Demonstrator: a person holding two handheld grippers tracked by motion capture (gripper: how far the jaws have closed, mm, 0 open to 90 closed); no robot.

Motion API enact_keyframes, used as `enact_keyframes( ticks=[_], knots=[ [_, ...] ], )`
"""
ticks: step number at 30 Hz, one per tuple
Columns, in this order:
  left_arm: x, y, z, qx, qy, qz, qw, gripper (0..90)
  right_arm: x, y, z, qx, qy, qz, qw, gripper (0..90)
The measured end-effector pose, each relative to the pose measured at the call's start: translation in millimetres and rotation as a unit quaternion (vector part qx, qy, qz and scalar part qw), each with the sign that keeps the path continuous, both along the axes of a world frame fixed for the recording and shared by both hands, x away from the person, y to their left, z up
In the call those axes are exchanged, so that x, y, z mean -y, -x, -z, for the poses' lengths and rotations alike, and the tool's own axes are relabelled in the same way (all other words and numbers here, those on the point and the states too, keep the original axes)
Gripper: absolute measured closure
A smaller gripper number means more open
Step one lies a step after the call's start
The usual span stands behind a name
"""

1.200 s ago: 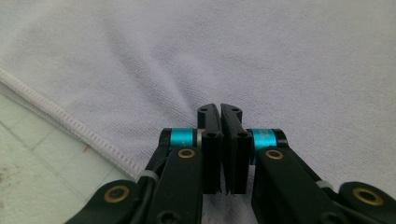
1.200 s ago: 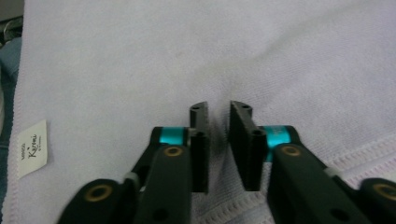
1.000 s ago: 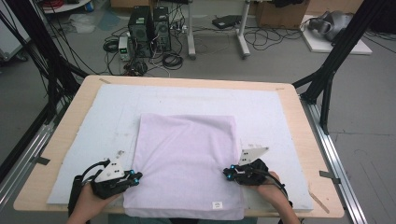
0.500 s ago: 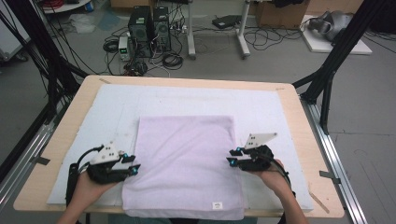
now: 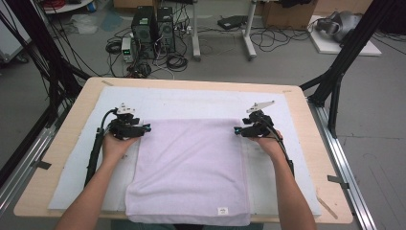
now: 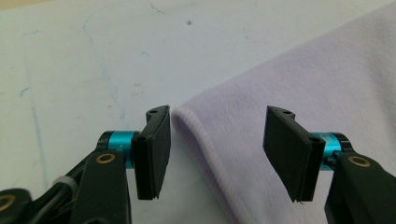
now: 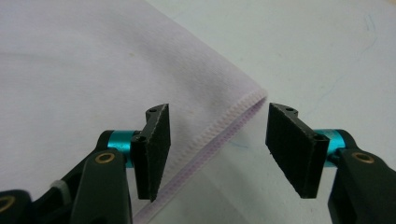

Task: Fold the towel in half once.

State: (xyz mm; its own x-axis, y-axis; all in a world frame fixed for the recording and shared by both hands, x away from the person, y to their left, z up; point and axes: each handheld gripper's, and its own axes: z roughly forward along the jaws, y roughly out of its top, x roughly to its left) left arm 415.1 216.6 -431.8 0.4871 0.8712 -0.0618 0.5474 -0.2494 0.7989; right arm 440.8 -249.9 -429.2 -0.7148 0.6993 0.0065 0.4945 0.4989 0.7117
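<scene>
A folded lilac towel (image 5: 191,167) lies flat in the middle of the table, a small white tag at its near edge. My left gripper (image 5: 146,128) sits at the towel's far left corner (image 6: 187,114), its jaws open and just widened, the corner lying loose between them. At the far right corner (image 7: 254,97) my right gripper (image 5: 236,130) is open too, its jaws having just spread, with the stitched hem (image 7: 205,140) passing between them untouched. Both grippers point inward toward each other across the towel.
A white mat (image 5: 191,100) covers the wooden table (image 5: 62,143). Black frame posts stand at the table's left and right sides. Computer towers and cables sit on the floor beyond the far edge.
Both hands have slid from the towel's near side up to its far corners. Both grippers' jaws have gone from shut to open.
</scene>
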Motion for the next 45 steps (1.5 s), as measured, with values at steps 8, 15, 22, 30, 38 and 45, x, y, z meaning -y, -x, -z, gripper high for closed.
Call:
enact_keyframes(
  ticks=[8,15,22,30,38,45],
  knots=[
    [1.9,-7.8,14.5,-0.012,-0.016,0.009,0.9998,73.6,-8.0,-7.2,14.3,-0.018,-0.029,-0.01,0.9994,75.1],
    [7.5,-21.3,-15.7,0.007,-0.063,0.016,0.9979,86.4,-23.3,-9.2,-7.7,0.011,-0.007,-0.008,0.9999,86.3],
    [14.5,-45.4,-98.9,0.097,-0.06,-0.006,0.9935,86.3,-19.7,-22.6,-75.7,0.078,-0.02,0.013,0.9966,85.5],
    [-7.0,-43.9,-94.0,0.077,-0.063,-0.036,0.9944,56.9,-13.2,-33.2,-82.1,0.052,-0.028,0.027,0.9979,53.2],
    [-27.7,5.8,-54.6,0.05,-0.026,0.009,0.9984,51.1,-21.9,1.6,-61.6,0.031,-0.019,-0.023,0.9991,44.9],
    [-24.0,58.8,-41.3,0.055,-0.024,0.068,0.9958,46.8,-32.8,55.7,-55.8,0.044,-0.031,-0.083,0.9951,43.1]
  ],
)
